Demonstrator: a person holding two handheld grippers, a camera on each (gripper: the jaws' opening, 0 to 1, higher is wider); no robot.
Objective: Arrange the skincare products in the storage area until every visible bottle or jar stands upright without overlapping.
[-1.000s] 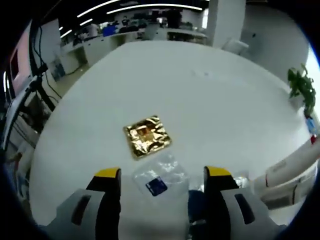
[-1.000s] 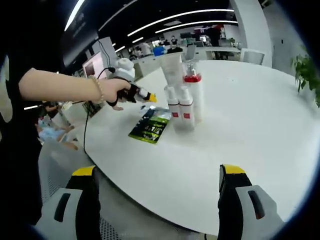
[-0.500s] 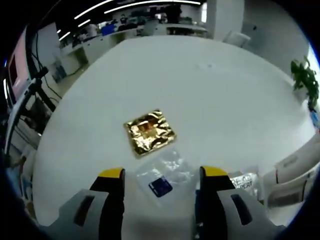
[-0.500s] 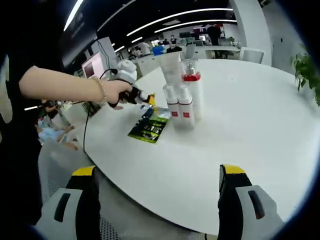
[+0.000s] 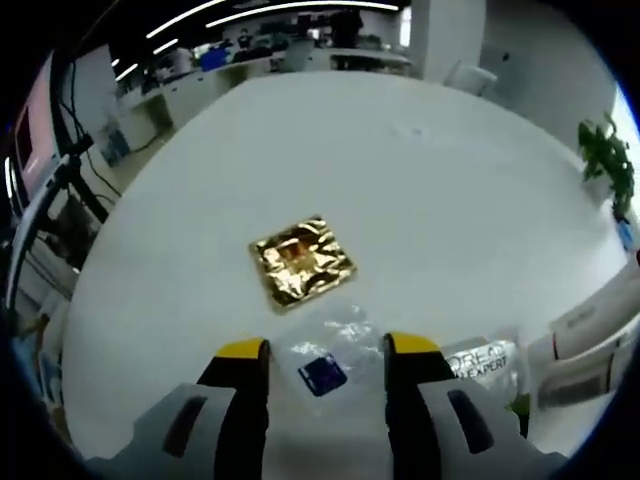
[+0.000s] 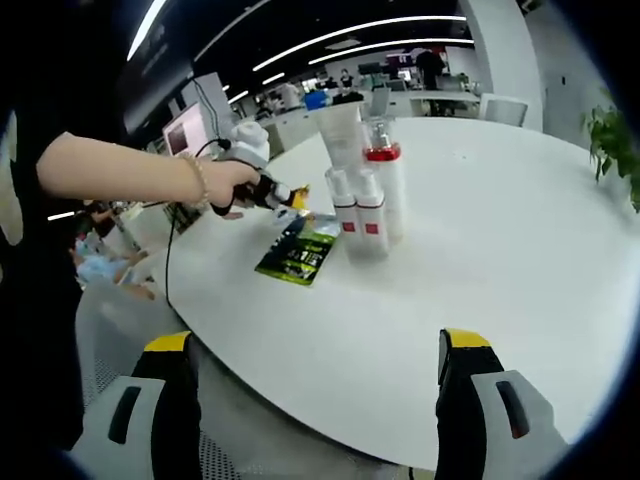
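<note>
In the left gripper view, the left tool (image 5: 327, 347) pointed down at the white worktop (image 5: 400, 180), its two yellow-tipped jaws set apart on either side of a clear plastic sachet (image 5: 333, 345) with a dark blue label. The jaws flanked the sachet without visibly pinching it, so the tool was released. Just ahead of the jaw tips lay a crumpled gold foil sachet (image 5: 301, 261), flat on the worktop. To the right of the right jaw lay a clear packet (image 5: 483, 361) printed with dark lettering, and further right, at the edge of the view, white tubes (image 5: 592, 335) with a red band lay on their sides.

In the right gripper view, the right tool (image 6: 315, 345) hung near the worktop's near edge, its jaws spread wide and holding nothing. Well ahead of it stood a tight cluster of bottles: two small white bottles (image 6: 358, 215) with red bands in front, a taller bottle with a red collar (image 6: 388, 180) behind them, and a white tube (image 6: 343, 135) upright at the back. Just left of the cluster lay a dark green sachet (image 6: 301, 254), flat. Beyond it, a person's hand (image 6: 228, 183) held the left tool low over the worktop, beside the sachets.
</note>
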